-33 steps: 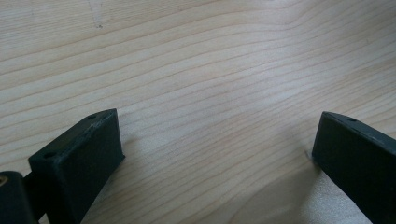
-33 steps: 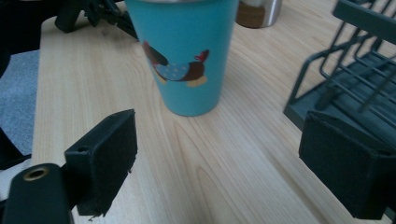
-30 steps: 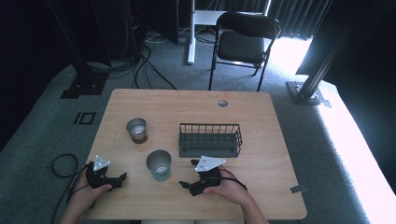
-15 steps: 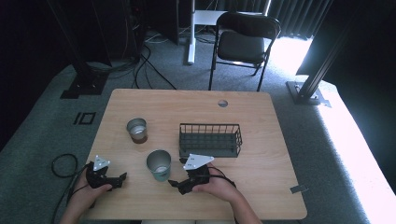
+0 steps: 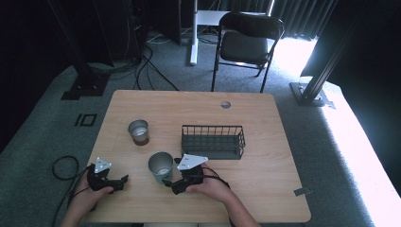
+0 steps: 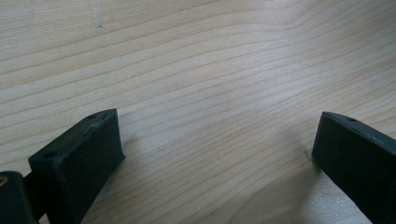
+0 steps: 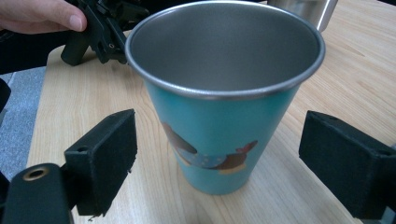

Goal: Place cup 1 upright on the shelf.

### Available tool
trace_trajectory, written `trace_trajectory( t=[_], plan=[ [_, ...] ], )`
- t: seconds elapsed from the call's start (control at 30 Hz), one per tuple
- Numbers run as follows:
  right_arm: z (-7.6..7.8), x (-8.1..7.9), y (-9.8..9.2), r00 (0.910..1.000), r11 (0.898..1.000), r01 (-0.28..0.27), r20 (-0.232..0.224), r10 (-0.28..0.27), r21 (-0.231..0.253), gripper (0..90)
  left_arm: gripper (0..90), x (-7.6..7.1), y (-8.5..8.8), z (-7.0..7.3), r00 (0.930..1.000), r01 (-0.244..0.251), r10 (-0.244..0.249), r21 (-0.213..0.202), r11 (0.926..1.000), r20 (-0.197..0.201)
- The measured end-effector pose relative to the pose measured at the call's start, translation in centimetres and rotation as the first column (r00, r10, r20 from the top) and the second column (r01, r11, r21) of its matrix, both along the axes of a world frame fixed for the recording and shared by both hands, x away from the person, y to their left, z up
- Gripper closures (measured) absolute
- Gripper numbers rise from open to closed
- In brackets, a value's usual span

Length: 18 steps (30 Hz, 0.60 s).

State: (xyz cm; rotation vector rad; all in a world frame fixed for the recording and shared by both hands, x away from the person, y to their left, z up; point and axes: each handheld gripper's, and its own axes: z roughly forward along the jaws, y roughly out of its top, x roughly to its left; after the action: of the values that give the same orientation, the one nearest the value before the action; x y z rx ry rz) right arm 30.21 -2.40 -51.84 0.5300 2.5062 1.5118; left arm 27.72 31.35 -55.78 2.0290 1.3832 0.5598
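Teal cup (image 7: 224, 126) stands upright between the spread jaws of the right hand-held gripper (image 7: 233, 163), untouched

A teal metal cup (image 7: 223, 100) with a printed picture stands upright, empty, on the table.

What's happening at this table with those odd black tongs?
A person sits at a wooden table with tongs in each hand. The right tongs are wide open, lined up on either side of a teal metal cup but not touching it yet. The left tongs are open too, resting low over bare wood. A second metal cup and a black wire basket stand farther back.
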Motion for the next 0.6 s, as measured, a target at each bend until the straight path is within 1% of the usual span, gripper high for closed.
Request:
trace_trajectory(
  t=[0.23,0.4,0.6],
  plan=[
    [-0.2,0.1,0.7,1.0,1.0,0.002,0.006,-0.002,0.018,11.1,2.3,0.0,0.0,0.0,1.0,0.0,0.0,0.001,1.0,0.0],
    [-0.3,0.1,1.3,0.9998,1.0,0.003,0.02,-0.004,0.017,11.1,2.3,0.0,0.0,0.0,1.0,0.0,0.0,0.0,1.0,0.0],
    [-0.4,0.4,1.9,0.9995,0.999,0.019,0.024,-0.019,0.036,11.1,2.3,0.0,0.0,0.0,1.0,0.0,0.0,0.001,1.0,0.0]
  ],
)
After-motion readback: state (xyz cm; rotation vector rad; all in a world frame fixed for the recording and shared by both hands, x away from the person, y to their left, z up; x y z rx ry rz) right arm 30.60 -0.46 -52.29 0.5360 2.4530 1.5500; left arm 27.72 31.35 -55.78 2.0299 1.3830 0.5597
